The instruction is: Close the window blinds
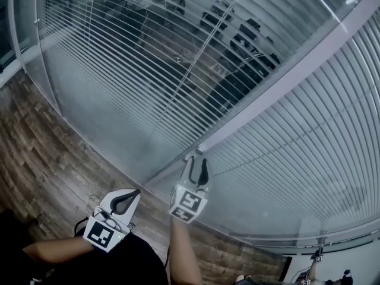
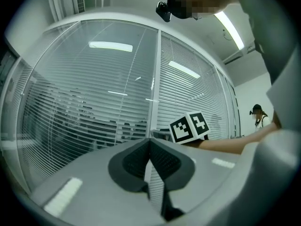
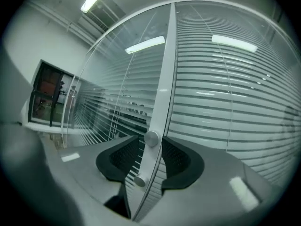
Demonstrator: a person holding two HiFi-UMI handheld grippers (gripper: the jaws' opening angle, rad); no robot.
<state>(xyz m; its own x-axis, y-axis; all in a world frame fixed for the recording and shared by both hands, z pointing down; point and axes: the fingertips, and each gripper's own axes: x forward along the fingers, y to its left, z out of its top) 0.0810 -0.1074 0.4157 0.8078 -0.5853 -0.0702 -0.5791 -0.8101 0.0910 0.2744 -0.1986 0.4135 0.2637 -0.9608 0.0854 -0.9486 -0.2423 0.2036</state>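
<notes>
Right gripper (image 1: 198, 159) jaws spread around the tilt knob (image 3: 151, 138), unclamped; left gripper (image 2: 150, 141) jaws closed, empty; next likely pinch and twist knob to shut blinds (image 1: 130, 58).

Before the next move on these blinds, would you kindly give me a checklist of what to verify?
1. Right gripper jaws apart: ok.
2. Upper knob lined up between them: ok.
3. Pads gripping that knob: not ok, gaps both sides.
4. Left-hand blinds closed: not ok, chairs show through.
5. Which knob drives those blinds: cannot tell.
6. Left gripper shut, empty, off the post: ok.
</notes>
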